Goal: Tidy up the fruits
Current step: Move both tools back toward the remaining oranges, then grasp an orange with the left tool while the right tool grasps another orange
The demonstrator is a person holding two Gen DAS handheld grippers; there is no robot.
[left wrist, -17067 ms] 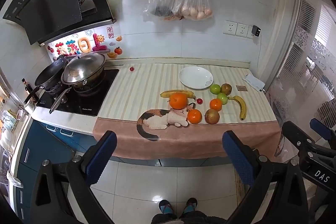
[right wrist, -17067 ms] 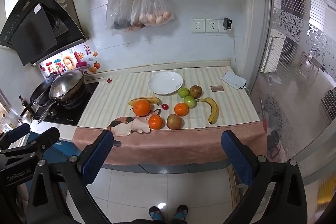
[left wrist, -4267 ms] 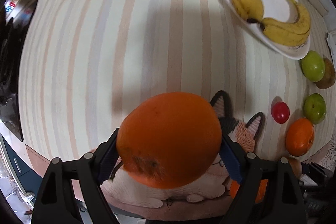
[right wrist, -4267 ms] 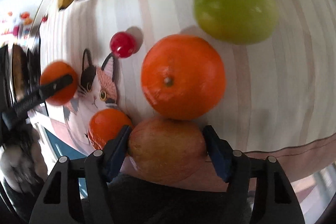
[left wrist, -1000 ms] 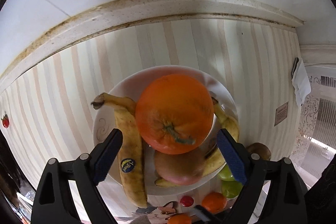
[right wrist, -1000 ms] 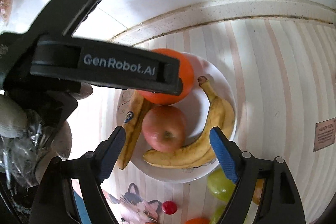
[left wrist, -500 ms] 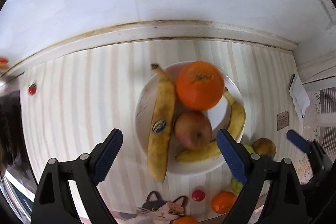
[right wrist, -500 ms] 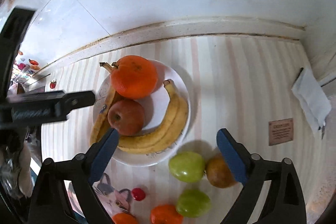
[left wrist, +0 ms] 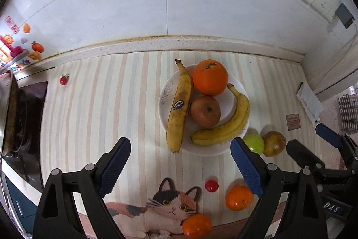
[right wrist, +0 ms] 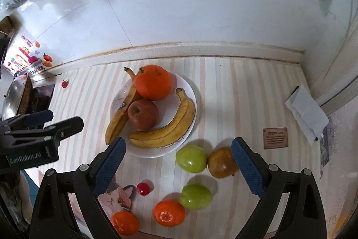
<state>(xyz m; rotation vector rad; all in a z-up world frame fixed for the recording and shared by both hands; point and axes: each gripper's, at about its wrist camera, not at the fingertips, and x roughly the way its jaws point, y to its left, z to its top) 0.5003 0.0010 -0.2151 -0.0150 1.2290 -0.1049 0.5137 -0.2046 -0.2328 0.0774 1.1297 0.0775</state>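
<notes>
A white plate (left wrist: 164, 102) (right wrist: 191, 91) on the striped counter holds a large orange (left wrist: 209, 77) (right wrist: 153, 81), a red apple (left wrist: 205, 111) (right wrist: 142, 114) and two bananas (left wrist: 180, 104) (right wrist: 170, 124). Loose on the counter in front of it lie two green apples (right wrist: 190, 158), a brown pear (right wrist: 221, 162) (left wrist: 274, 143), two small oranges (right wrist: 169, 212) (left wrist: 238, 197) and a small red fruit (right wrist: 143, 188) (left wrist: 211, 185). My left gripper (left wrist: 180, 168) and right gripper (right wrist: 177, 166) are both open and empty, held above the counter short of the plate.
A stove with a lidded pan (right wrist: 15, 95) (left wrist: 9, 104) is at the left. A small red tomato (left wrist: 63, 80) lies near the back wall. A folded white cloth (right wrist: 306, 113) and a small brown card (right wrist: 275, 138) lie at the right. A cat picture (left wrist: 165, 205) marks the mat's front.
Both grippers have pulled back and up from the plate. The large orange, held by the left gripper a second ago, now rests on the plate beside the apple.
</notes>
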